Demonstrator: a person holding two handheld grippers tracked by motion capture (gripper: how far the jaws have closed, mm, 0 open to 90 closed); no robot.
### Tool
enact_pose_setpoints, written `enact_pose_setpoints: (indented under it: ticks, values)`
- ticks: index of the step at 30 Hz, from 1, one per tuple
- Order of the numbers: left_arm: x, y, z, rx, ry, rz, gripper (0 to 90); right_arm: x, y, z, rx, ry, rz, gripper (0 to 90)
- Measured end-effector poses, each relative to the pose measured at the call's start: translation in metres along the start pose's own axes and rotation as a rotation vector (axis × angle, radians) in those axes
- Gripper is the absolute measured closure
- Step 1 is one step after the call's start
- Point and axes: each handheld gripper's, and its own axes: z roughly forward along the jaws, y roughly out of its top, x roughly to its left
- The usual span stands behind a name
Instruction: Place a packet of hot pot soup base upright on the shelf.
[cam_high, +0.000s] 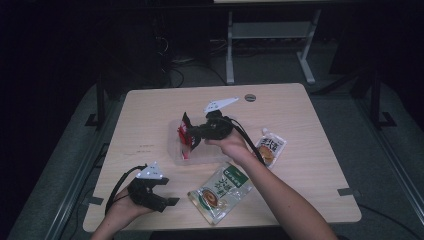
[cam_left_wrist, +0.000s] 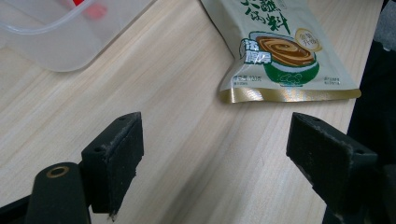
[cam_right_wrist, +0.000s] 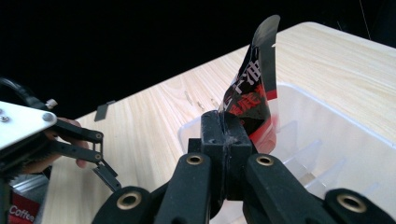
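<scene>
A pale wooden table (cam_high: 150, 125) is set in a dark room. Near its front left corner, the left gripper (cam_high: 172, 201) is held wide apart. A black-and-red packet (cam_right_wrist: 250, 100) is clamped by the right gripper (cam_right_wrist: 227, 133) over a clear plastic container (cam_right_wrist: 327, 154).

High view dim, surroundings near black; we see table (cam_high: 310, 150) lit softly from above, perhaps. Gripper views brighter, sharp; glare on green pouch (cam_left_wrist: 280, 51) gold edge
</scene>
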Motion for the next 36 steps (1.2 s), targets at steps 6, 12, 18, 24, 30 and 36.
enact_pose_setpoints:
  ticks: [6,12,18,24,30,36]
  values:
    - [0.000,0.000,0.000,0.004,-0.001,-0.001,18.5,-0.003,-0.003,0.007,0.029,-0.011,0.007,88.7]
    - [-0.001,0.000,0.001,0.006,0.001,-0.006,18.5,-0.005,-0.005,0.014,0.058,-0.027,0.010,84.2]
    - [0.000,0.000,0.000,0.003,0.000,-0.009,18.5,-0.004,-0.006,0.016,0.059,-0.025,0.027,62.3]
    - [0.000,0.000,0.001,0.006,0.001,-0.004,18.4,0.002,-0.003,0.006,0.065,-0.007,0.023,46.0]
    - [0.000,0.000,0.001,-0.001,0.003,-0.002,16.8,0.012,-0.003,-0.006,0.090,0.015,-0.015,38.6]
    - [0.001,-0.001,0.001,-0.011,0.002,-0.015,15.6,0.021,-0.010,-0.017,0.120,0.010,-0.057,34.7]
